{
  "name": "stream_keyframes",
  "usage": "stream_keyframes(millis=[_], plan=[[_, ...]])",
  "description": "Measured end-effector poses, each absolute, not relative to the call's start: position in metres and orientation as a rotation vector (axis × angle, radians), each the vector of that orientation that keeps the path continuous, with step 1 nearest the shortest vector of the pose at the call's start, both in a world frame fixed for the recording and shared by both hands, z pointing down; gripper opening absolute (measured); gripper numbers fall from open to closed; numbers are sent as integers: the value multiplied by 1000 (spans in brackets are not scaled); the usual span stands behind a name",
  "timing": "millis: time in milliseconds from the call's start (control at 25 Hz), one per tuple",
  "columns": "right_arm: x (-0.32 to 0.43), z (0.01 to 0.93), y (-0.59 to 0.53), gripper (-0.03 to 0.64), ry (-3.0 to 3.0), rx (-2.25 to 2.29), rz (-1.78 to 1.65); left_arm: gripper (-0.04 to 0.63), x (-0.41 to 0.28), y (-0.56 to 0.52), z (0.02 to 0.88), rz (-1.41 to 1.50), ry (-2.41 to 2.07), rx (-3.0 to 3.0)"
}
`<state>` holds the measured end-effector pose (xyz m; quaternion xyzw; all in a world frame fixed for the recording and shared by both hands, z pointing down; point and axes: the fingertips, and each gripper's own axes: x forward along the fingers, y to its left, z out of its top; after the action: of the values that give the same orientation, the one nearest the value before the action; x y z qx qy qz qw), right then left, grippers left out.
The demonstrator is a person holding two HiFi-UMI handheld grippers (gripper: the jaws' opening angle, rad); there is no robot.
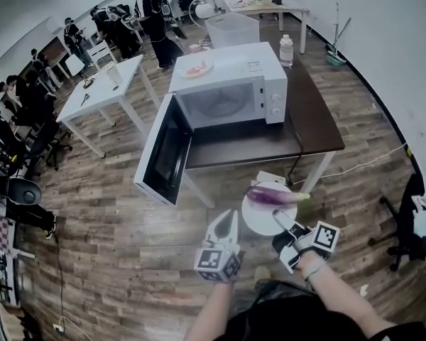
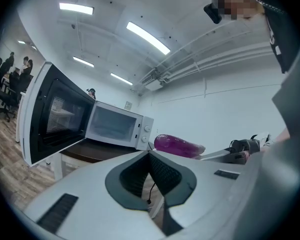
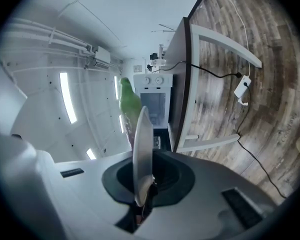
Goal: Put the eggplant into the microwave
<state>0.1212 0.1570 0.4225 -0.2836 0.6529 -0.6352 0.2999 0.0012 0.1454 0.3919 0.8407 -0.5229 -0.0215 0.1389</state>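
Note:
A white microwave (image 1: 231,91) stands on a dark table (image 1: 316,119) with its door (image 1: 163,151) swung fully open to the left. In front of the table, my right gripper (image 1: 282,224) is shut on the rim of a white plate (image 1: 259,219). A purple eggplant (image 1: 273,196) with a green stem lies across that plate. In the right gripper view the plate (image 3: 141,149) stands edge-on between the jaws, with the eggplant (image 3: 129,104) beyond it. My left gripper (image 1: 227,222) hovers just left of the plate, shut and holding nothing. The left gripper view shows the eggplant (image 2: 177,145) and the microwave (image 2: 115,126).
A dish of red food (image 1: 196,68) sits on top of the microwave. A water bottle (image 1: 286,50) stands at the table's back right. A power strip (image 1: 270,178) and cable lie under the table. A white table (image 1: 103,91) and several people are at the back left.

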Motion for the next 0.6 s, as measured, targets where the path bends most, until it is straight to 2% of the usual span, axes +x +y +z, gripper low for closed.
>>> stream_keyframes(millis=[600], plan=[[109,436,87,11,1750,-733,-1709,0,-10,89,407,-49,-1540,2380]])
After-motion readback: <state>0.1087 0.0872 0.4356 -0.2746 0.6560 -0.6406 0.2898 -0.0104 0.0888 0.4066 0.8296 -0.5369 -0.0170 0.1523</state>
